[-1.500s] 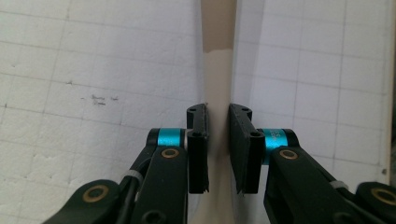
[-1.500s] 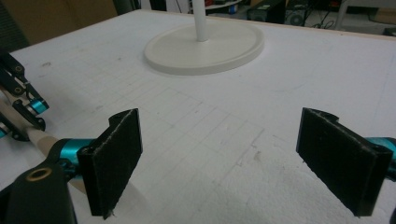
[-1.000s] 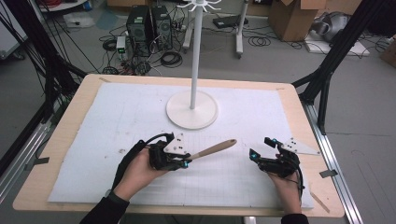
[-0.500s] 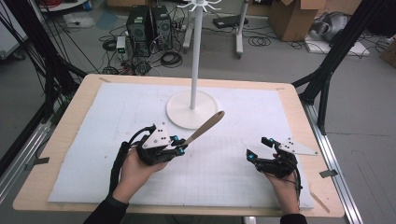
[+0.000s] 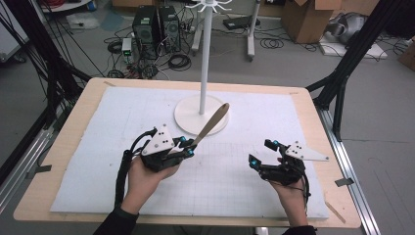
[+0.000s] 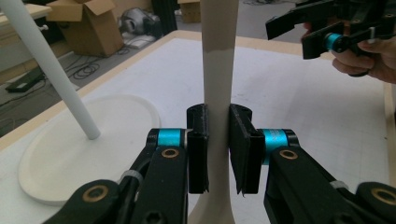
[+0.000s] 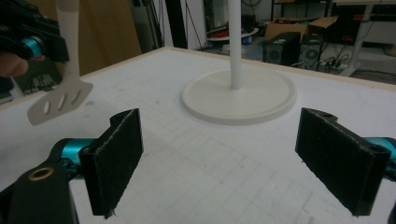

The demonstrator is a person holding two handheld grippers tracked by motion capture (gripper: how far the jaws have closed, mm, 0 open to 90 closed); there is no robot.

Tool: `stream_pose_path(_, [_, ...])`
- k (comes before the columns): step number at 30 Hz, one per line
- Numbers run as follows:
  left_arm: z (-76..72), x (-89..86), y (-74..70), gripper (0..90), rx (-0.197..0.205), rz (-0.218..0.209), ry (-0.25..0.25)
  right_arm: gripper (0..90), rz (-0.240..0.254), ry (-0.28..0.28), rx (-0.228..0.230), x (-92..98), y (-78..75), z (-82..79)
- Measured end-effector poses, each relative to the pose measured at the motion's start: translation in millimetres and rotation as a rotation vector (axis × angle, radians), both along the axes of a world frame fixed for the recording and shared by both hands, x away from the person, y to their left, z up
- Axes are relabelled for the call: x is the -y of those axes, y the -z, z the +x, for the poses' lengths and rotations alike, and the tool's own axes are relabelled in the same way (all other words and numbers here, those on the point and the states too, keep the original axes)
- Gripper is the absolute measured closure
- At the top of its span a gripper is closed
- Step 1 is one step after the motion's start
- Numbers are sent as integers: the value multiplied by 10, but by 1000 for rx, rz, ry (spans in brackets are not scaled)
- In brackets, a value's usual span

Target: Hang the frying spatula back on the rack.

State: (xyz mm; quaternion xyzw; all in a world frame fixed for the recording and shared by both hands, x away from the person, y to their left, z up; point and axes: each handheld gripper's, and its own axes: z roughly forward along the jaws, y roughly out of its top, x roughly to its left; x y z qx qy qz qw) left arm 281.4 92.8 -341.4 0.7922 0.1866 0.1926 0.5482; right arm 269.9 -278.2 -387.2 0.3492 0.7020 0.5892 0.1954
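Observation:
A beige slotted spatula (image 5: 213, 122) is off the mat, its handle slanting up and to the right over the white stand's round base (image 5: 188, 110). My left gripper (image 5: 188, 147) is shut on it. In the left gripper view the jaws clamp the spatula's neck (image 6: 218, 56) from both sides. Its slotted blade (image 7: 60, 100) hangs at the left of the right gripper view. My right gripper (image 5: 262, 154) rests low over the mat at the right, jaws wide open and empty (image 7: 219, 158).
The stand's thin pole (image 5: 205, 58) rises from the base at the middle back of the white mat (image 5: 122, 112). The wooden table edge (image 5: 313, 117) frames the mat. Boxes, cables and computer cases sit on the floor beyond.
My left gripper has lifted the spatula and drawn it left and forward; the handle has swung from nearly flat to steeply up toward the stand. The right gripper has barely shifted.

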Motion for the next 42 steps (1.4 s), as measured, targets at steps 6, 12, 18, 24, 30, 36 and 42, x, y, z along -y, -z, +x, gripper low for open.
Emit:
stream_pose_path(6, [-29, 23, -14, 776, 17, -11, -14, 143, 87, -11, 17, -152, -199, -15])
stream_pose_path(12, [-61, 39, -19, 776, 22, -45, -57, 181, 126, -29, 46, -413, -444, -52])
stream_pose_path(18, [-90, 90, -31, 776, 39, -60, -74, 295, 154, -80, 51, -672, -632, -42])
stream_pose_path(24, [-100, 122, -24, 776, 45, -63, -98, 352, 191, -92, 37, -848, -735, -5])
stream_pose_path(30, [-113, 168, -27, 776, 60, -56, -95, 380, 173, -85, 26, -981, -774, 39])
stream_pose_path(36, [-130, 227, -35, 776, 64, -72, -85, 423, 157, -87, 24, -1057, -861, 85])
stream_pose_path(42, [-140, 252, -30, 775, 71, -78, -69, 560, 179, -110, 9, -1129, -873, 114])
